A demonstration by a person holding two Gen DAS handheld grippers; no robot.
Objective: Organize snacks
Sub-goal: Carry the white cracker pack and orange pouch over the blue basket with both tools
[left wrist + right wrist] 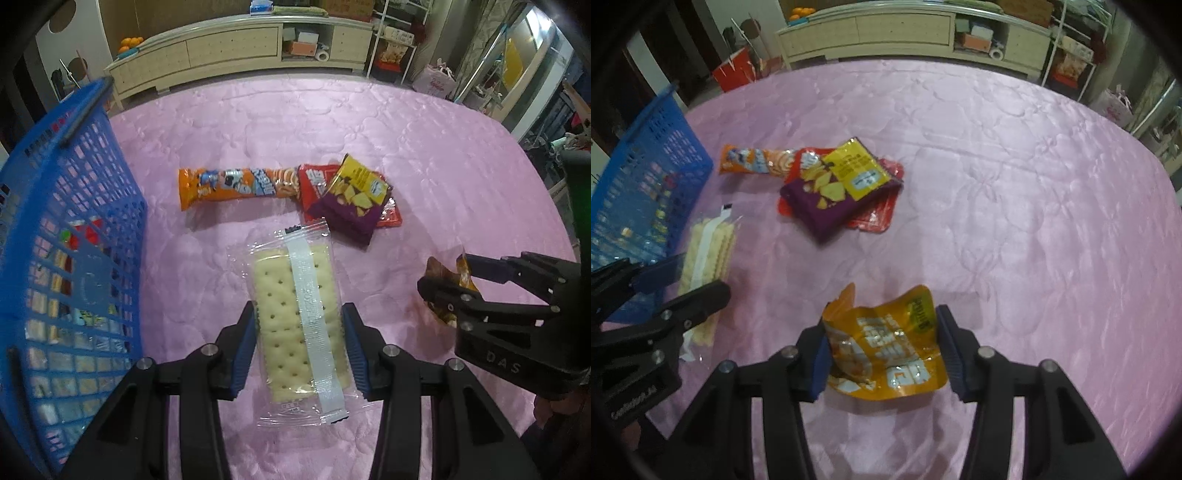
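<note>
My left gripper point(300, 325) is shut on a clear cracker packet point(299, 328), its pads against both long sides; the packet also shows in the right wrist view point(705, 258). My right gripper point(882, 339) is shut on a crumpled yellow-orange snack packet point(886, 354), also seen in the left wrist view point(448, 280). A long orange snack pack point(236, 186), a red packet point(314, 181) and a purple-yellow chip packet point(354, 199) lie together mid-table. The blue basket point(66, 236) stands at the left with several snacks inside.
The table wears a pink quilted cloth point(1015, 184). A cream cabinet point(236, 48) and a white shelf rack point(399, 37) stand beyond the far edge. The left gripper's body point(646, 325) sits left of the right gripper.
</note>
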